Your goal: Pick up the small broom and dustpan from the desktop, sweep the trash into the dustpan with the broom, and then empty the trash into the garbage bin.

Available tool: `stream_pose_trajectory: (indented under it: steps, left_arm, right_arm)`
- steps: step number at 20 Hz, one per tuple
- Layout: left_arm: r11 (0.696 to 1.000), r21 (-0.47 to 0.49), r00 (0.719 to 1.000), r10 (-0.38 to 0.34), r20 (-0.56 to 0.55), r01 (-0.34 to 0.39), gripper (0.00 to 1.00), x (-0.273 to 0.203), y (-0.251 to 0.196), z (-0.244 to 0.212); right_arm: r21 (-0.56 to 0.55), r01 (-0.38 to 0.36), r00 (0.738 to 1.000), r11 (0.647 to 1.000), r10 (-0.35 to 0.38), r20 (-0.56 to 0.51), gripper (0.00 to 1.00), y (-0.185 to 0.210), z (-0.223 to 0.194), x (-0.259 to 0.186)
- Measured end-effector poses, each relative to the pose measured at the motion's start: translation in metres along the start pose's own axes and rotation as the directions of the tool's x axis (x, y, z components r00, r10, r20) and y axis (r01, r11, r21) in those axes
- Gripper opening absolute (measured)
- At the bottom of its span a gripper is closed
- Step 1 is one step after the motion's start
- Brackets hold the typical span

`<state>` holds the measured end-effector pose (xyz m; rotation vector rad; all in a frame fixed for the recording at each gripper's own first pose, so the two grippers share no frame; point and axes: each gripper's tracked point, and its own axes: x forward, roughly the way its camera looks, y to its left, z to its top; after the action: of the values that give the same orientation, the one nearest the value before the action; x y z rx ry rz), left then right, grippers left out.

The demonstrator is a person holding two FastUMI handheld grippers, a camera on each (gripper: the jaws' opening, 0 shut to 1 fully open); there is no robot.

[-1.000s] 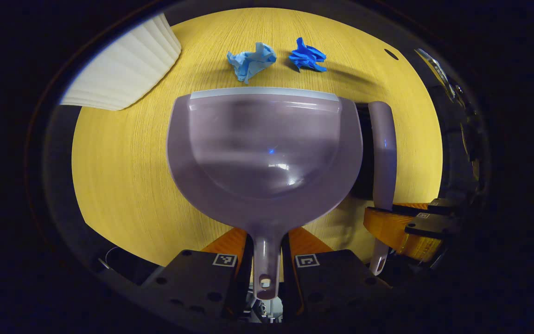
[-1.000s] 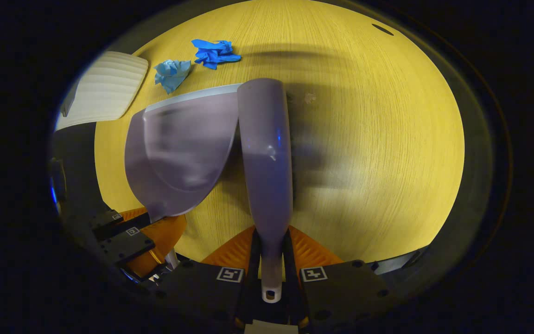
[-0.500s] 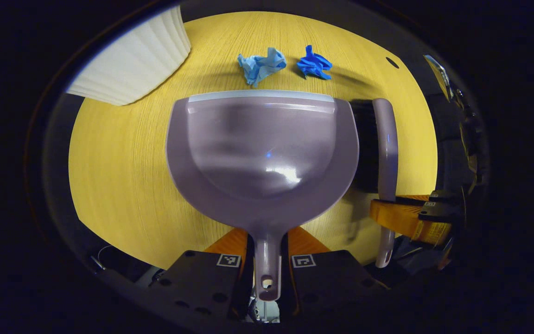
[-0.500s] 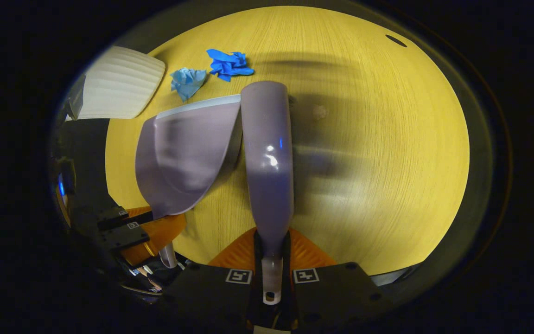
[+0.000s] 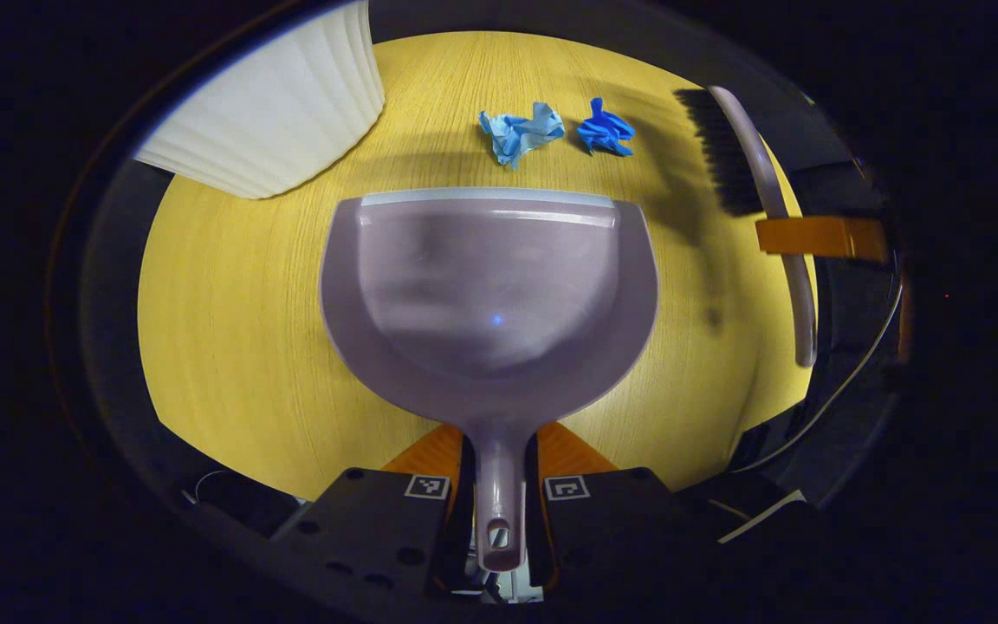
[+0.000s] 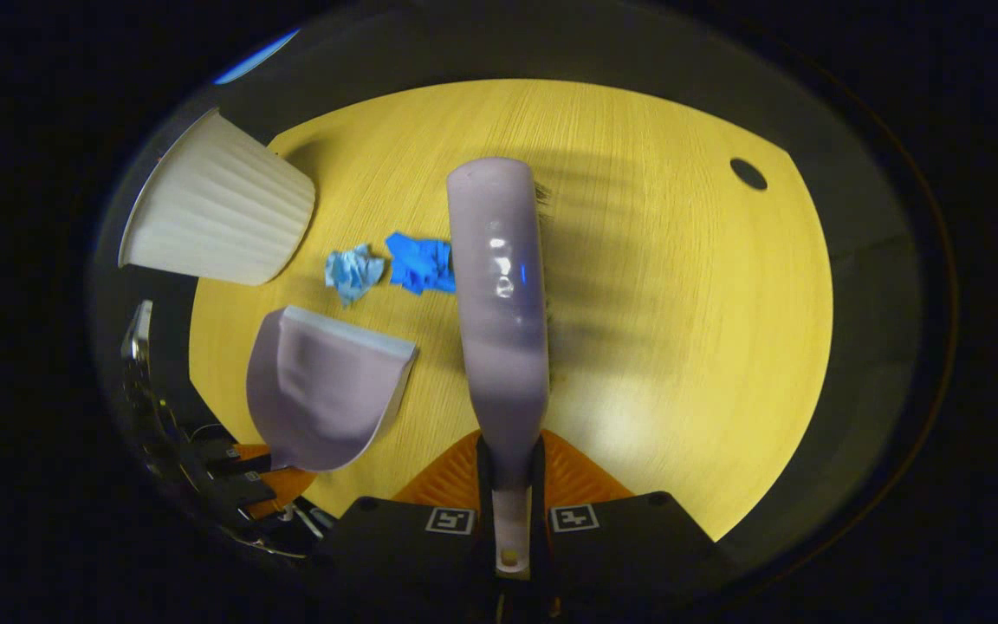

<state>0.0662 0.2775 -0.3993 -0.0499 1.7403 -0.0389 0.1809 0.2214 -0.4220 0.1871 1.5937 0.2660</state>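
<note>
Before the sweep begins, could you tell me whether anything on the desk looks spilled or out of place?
Only the trash: a pale blue crumpled paper wad and a darker blue crumpled wad lie loose on the yellow wooden desktop, just beyond the lilac plastic dustpan.

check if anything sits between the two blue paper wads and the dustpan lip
Nothing visible does. In the left gripper view, bare desktop lies between the dustpan lip and the light blue wad and dark blue wad. The broom is off to the side of the wads.
</note>
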Motion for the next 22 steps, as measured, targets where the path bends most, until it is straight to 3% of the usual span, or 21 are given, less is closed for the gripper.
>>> stream_pose_trajectory:
  steps: [5,8,11,13,17,20,22]
  left_arm:
    - [1.0,0.015,1.0,0.013,-0.015,-0.012,0.24,0.001,0.005,-0.001]
    - [0.998,0.05,0.999,0.043,-0.03,-0.041,0.24,0.002,0.011,0.0]
    - [0.995,0.079,0.997,0.07,-0.034,-0.067,0.23,0.008,0.018,-0.003]
    - [0.991,0.103,0.994,0.092,-0.052,-0.087,0.24,0.013,0.024,-0.008]
    - [0.983,0.139,0.991,0.125,-0.054,-0.116,0.24,0.011,0.028,-0.013]
    - [0.975,0.179,0.989,0.139,-0.047,-0.128,0.23,0.011,0.028,-0.013]
    - [0.968,0.207,0.987,0.154,-0.039,-0.143,0.23,0.011,0.027,-0.015]
  right_arm:
    - [-0.176,0.031,0.997,0.984,-0.042,-0.06,0.17,-0.012,0.048,0.017]
    - [-0.352,0.073,0.988,0.933,-0.116,-0.102,0.17,-0.02,0.073,0.033]
    - [-0.451,0.033,0.985,0.892,-0.105,-0.136,0.17,0.0,0.094,0.048]
    - [-0.546,0.018,0.98,0.837,-0.123,-0.156,0.17,0.012,0.098,0.059]
    - [-0.659,-0.096,0.964,0.746,-0.096,-0.249,0.17,0.053,0.084,0.07]
    - [-0.753,-0.153,0.953,0.64,-0.105,-0.283,0.17,0.071,0.067,0.066]
    - [-0.791,-0.233,0.935,0.566,-0.093,-0.342,0.17,0.084,0.055,0.052]
